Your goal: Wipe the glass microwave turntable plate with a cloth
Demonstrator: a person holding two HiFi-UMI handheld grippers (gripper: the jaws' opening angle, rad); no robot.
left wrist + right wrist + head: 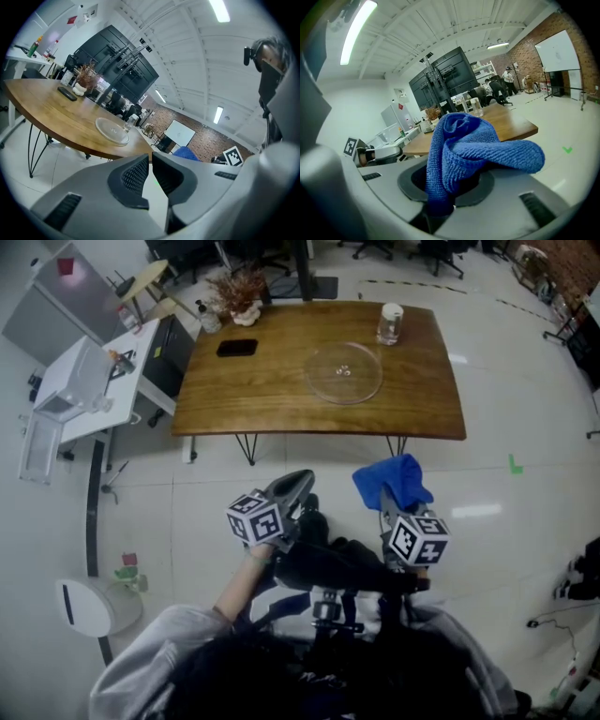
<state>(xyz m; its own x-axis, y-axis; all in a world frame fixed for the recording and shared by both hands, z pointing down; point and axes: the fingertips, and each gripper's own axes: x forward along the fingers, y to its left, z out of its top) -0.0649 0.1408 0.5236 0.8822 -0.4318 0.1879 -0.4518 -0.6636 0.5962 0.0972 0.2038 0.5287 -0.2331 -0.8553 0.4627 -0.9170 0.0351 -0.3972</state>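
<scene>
The clear glass turntable plate [343, 372] lies flat on the wooden table [281, 395], right of centre; the left gripper view shows the plate [112, 130] far ahead. A blue cloth [392, 481] is bunched in my right gripper [384, 498], whose jaws are shut on it; in the right gripper view the cloth [464, 150] fills the space between them. My left gripper [302, 479] is shut with nothing between its fingers [136, 174]. Both grippers hang over the floor, well short of the table's near edge.
On the table stand a glass jar [390, 323] at the far right, a black phone-like slab [236, 348] and a dried plant [236, 292] at the far left. A white side table [94, 381] and a black box [169, 354] stand to the left.
</scene>
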